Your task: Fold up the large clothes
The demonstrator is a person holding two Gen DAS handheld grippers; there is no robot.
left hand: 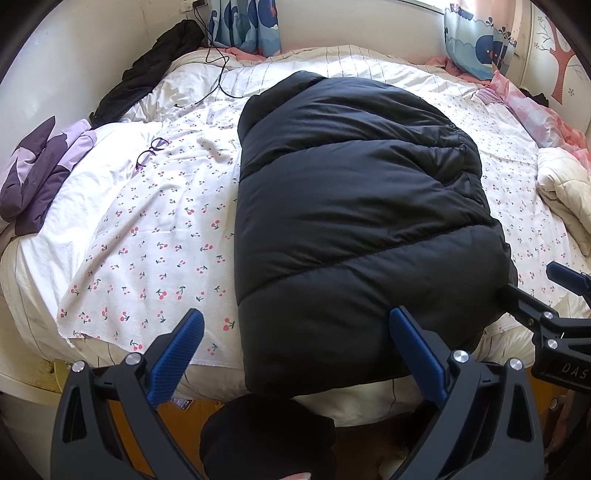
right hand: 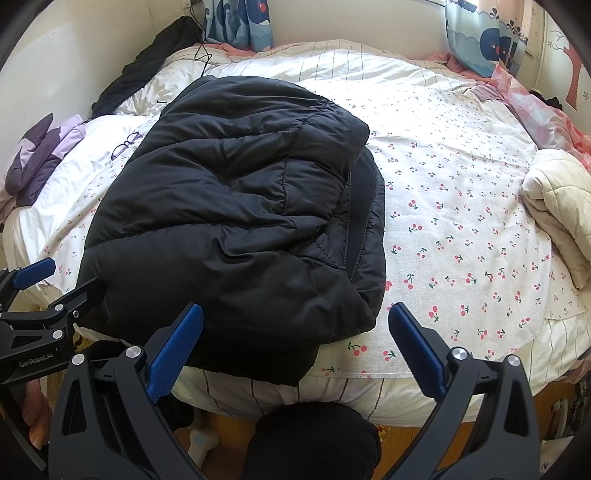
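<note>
A black puffer jacket (left hand: 351,221) lies folded into a thick bundle on the cherry-print sheet (left hand: 155,240) of the bed; it also shows in the right wrist view (right hand: 236,221). My left gripper (left hand: 295,343) is open and empty, just above the jacket's near edge. My right gripper (right hand: 295,339) is open and empty at the jacket's near right corner. In the left wrist view the right gripper (left hand: 535,291) stands by the jacket's right edge. In the right wrist view the left gripper (right hand: 62,280) stands at the jacket's left edge.
Glasses (left hand: 151,153) lie on the sheet left of the jacket. Purple clothing (left hand: 40,173) and a dark garment (left hand: 147,70) sit at the far left, with a cable (left hand: 218,74) behind. A cream quilt (right hand: 554,221) lies on the right. Curtains (left hand: 243,26) hang at the back.
</note>
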